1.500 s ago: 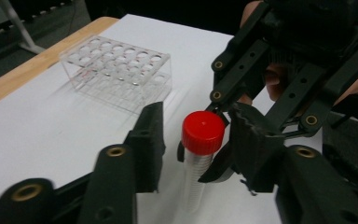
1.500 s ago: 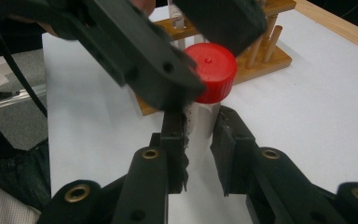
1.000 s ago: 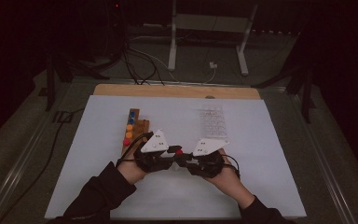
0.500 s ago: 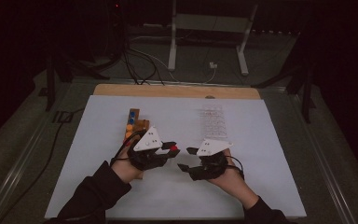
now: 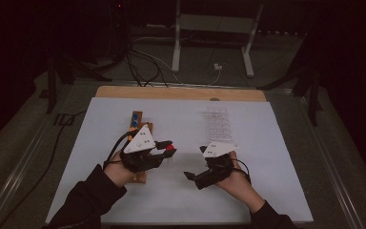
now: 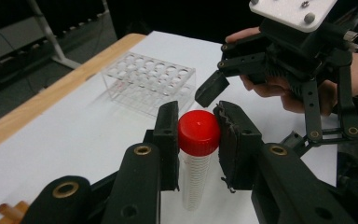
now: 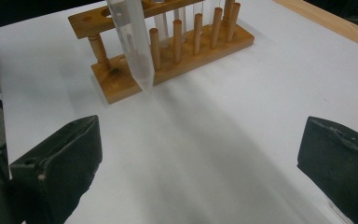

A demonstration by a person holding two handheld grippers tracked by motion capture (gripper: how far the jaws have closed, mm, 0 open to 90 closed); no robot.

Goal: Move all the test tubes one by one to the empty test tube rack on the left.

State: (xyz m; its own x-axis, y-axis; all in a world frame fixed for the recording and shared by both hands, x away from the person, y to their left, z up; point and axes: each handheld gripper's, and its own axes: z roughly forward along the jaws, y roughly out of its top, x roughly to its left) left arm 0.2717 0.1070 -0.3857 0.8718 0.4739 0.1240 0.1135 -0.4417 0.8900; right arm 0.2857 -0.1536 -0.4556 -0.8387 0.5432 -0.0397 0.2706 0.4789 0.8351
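Nearest, the right gripper has just been opening its jaws, nothing between them, so the left gripper alone clamps the red-capped tube upright, probably to carry it toward the clear rack beyond.

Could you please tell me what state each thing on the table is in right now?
red-capped tube: capped, upright, clamped at its cap.
left gripper: shut on the tube.
right gripper: jaws just opened wide, nothing between them.
wooden rack: standing, tubes in it.
clear rack: standing, holes look unfilled.
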